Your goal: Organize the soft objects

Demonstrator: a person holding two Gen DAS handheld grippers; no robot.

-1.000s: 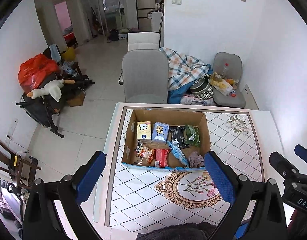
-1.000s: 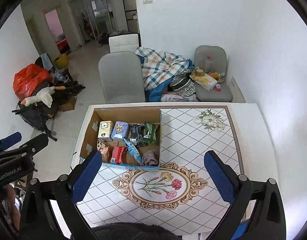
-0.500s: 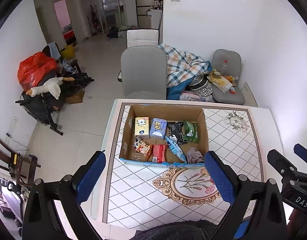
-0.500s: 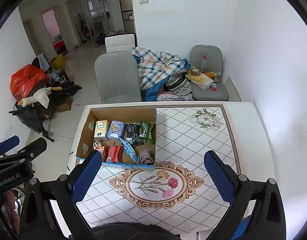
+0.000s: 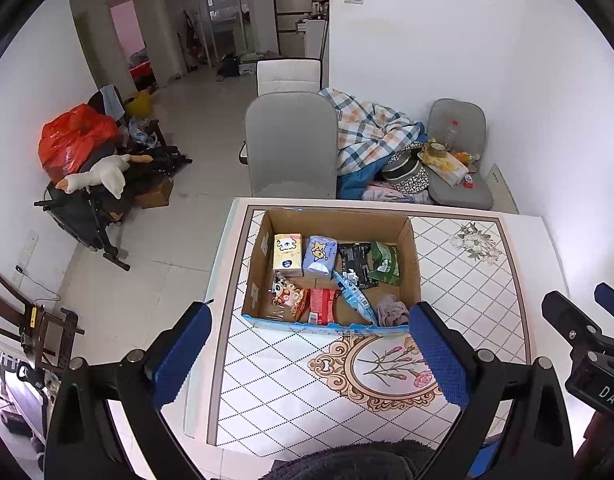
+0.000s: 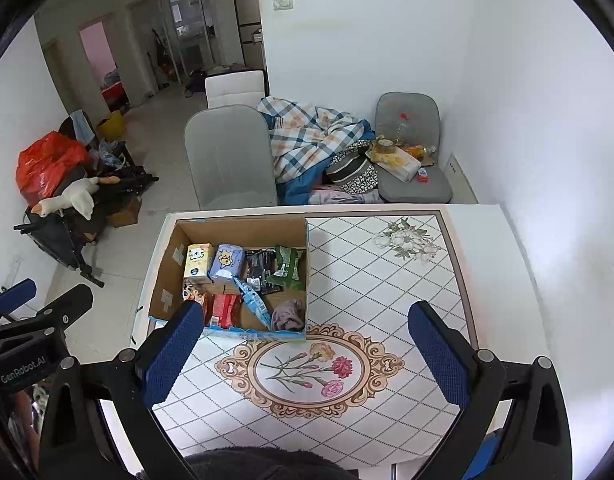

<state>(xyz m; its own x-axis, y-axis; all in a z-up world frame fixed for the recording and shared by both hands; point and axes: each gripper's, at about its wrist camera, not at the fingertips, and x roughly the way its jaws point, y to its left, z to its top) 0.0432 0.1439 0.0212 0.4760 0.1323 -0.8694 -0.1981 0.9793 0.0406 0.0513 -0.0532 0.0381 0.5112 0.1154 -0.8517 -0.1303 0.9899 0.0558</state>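
An open cardboard box (image 5: 335, 222) stands on the patterned table (image 5: 487, 280); it also shows in the right wrist view (image 6: 235, 226). Inside lie a yellow tissue pack (image 5: 287, 252), a blue tissue pack (image 5: 319, 255), dark and green pouches (image 5: 383, 262), snack packets (image 5: 291, 296) and a mauve cloth (image 5: 391, 309), also in the right wrist view (image 6: 287, 314). My left gripper (image 5: 307, 352) is open and empty, high above the table's near side. My right gripper (image 6: 307, 352) is open and empty, to the right of the box.
A grey chair (image 5: 291, 144) stands behind the table. A plaid blanket (image 5: 371, 128) and a second chair with clutter (image 5: 455, 168) lie at the back right. A folded stroller with a plush goose (image 5: 95, 176) and a red bag (image 5: 75, 136) stand on the floor left.
Both grippers have risen and pulled back from the table, so the box looks smaller and farther. Both stay open and empty.
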